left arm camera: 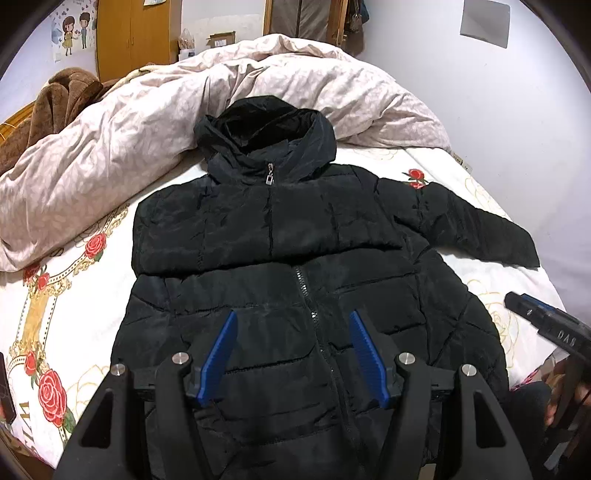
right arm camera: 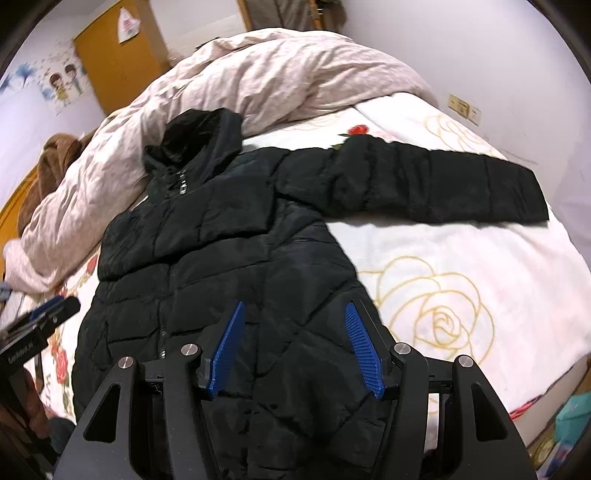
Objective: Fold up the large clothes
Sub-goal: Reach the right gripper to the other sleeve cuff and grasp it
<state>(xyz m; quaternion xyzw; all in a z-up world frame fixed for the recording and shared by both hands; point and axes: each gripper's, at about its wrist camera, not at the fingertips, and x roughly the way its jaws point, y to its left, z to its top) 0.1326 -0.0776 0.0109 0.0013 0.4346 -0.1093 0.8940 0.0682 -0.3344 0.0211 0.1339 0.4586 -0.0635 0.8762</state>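
A black hooded puffer jacket (left arm camera: 332, 295) (right arm camera: 221, 240) lies front-up and zipped on the bed, with its hood (left arm camera: 266, 125) toward the duvet. One sleeve is folded across the chest (left arm camera: 240, 229). The other sleeve (right arm camera: 443, 184) (left arm camera: 480, 229) stretches out flat to the right. My left gripper (left arm camera: 293, 317) hovers open over the jacket's lower front by the zipper, with nothing between its blue pads (left arm camera: 218, 354). My right gripper (right arm camera: 294, 306) hovers open over the jacket's lower right side, also holding nothing. Each gripper shows at the edge of the other's view, the right gripper (left arm camera: 535, 314) and the left gripper (right arm camera: 48, 314).
A crumpled pink duvet (left arm camera: 147, 129) is heaped at the head of the bed, with a brown blanket (left arm camera: 62, 99) beyond it. The rose-patterned sheet (right arm camera: 443, 295) is bare to the right of the jacket. A wall runs along the bed's right side. A wooden wardrobe (left arm camera: 133, 33) stands behind.
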